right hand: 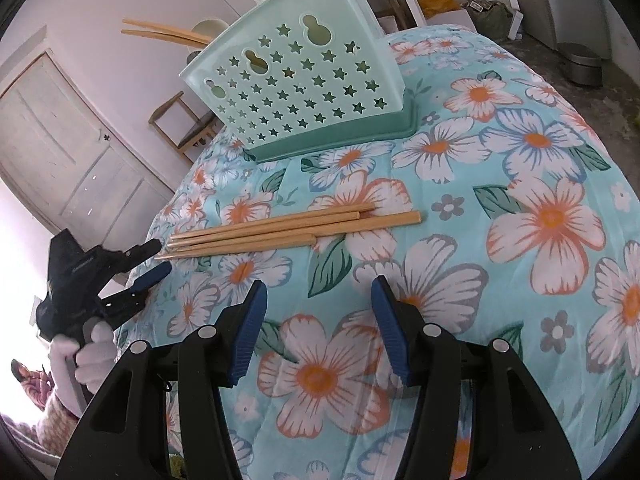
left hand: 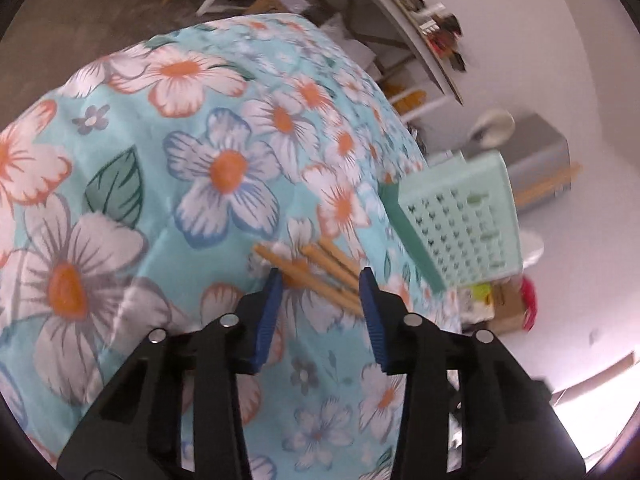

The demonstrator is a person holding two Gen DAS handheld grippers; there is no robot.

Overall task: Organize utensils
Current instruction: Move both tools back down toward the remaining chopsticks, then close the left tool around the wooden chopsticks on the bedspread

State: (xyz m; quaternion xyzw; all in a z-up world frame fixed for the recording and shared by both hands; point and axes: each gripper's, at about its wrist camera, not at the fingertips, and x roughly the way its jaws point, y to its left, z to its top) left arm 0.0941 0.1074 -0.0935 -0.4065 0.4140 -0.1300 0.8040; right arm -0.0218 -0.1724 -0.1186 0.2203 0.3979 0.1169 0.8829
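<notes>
The left gripper [right hand: 158, 258] stands with its blue pads apart at the thin ends of the wooden chopsticks [right hand: 288, 228], not yet pressing on any; the right gripper [right hand: 318, 332] hangs empty and parted above the floral tablecloth [right hand: 540, 208], nearer than the bundle. To grasp cleanly, the left pads should probably straddle just one or two sticks near their tips and squeeze squarely, since the bundle lies loose and could scatter. The mint star-punched utensil basket [right hand: 304, 80] stands beyond, already holding two chopsticks. The chopstick tips lie close to the table edge; open cloth lies to the right.
</notes>
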